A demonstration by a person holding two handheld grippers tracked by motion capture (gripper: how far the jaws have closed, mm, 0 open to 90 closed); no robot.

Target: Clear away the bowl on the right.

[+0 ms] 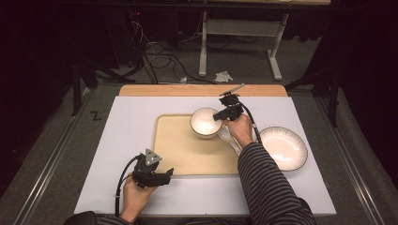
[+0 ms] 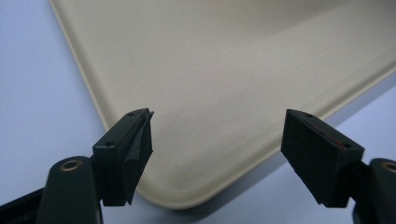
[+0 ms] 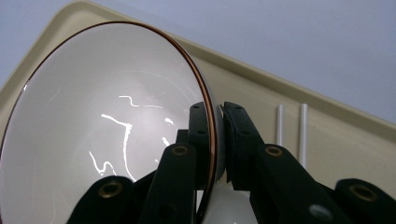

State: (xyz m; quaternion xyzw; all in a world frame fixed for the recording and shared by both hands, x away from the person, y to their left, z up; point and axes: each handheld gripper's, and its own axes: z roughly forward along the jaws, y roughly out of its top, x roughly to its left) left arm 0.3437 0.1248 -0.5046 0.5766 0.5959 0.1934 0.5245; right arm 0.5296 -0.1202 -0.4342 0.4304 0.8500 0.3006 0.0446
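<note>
Clamped in the right tongs (image 3: 215, 140) by its brown-edged rim at mid-frame, white bowl (image 3: 107, 130) over the beige tray (image 3: 336, 135), apparently mid-placement, next wanting a gentle lowering and release; at lower left, left tongs (image 1: 168, 174) gaping empty by the tray's corner.

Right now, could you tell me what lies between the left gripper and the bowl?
In the high view, bare tray floor lies between the left gripper and the bowl held by the right gripper.
</note>
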